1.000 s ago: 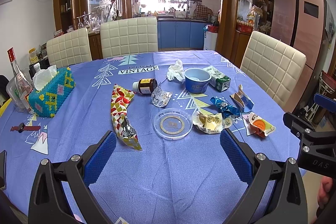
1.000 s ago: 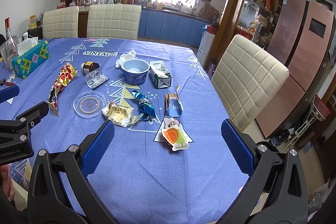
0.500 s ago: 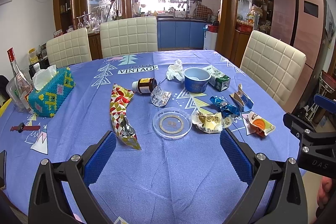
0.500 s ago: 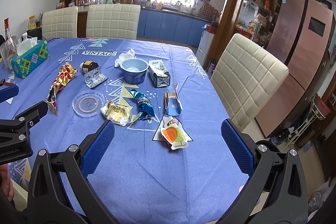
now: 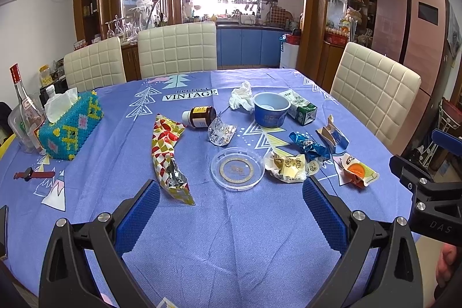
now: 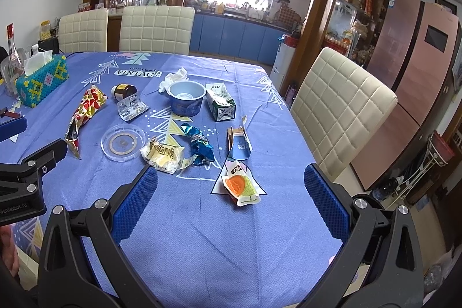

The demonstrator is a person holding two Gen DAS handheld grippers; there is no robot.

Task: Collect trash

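Blue cloth with white tree prints covers the table (image 5: 231, 235) in front of you, and all the trash lies on it, beyond both tools. At far left, a clear bottle with a red cap (image 5: 24, 108) stands just beside a beaded tissue box (image 5: 69, 129); a red-strapped watch (image 5: 31, 173) lies nearer you. Your left gripper (image 5: 231, 210) hovers over bare cloth, its blue pads spread wide and holding nothing. Just past its left pad lies a long red-and-yellow snack bag (image 5: 167, 155), torn end toward you. Beyond that, a brown pill bottle (image 5: 200, 117) lies on its side, touching a crumpled foil blister pack (image 5: 221, 132). A clear plastic lid (image 5: 237, 168) sits flat between your left pads, in the centre of the view. Behind it, a crumpled white tissue (image 5: 241, 98) rests against a blue cup (image 5: 271, 108), with a green-and-white carton (image 5: 301, 108) on its side just right of the cup. Nearer you, a yellow wrapper (image 5: 288, 165) touches a shiny blue wrapper (image 5: 309, 145); a small torn blue carton (image 5: 332, 133) stands just right of them. An orange-printed jelly cup (image 6: 241, 186) lies nearest your right gripper (image 6: 231, 204), which is likewise spread wide and empty above the cloth. A cream quilted chair (image 6: 343, 111) stands at the table's right edge.
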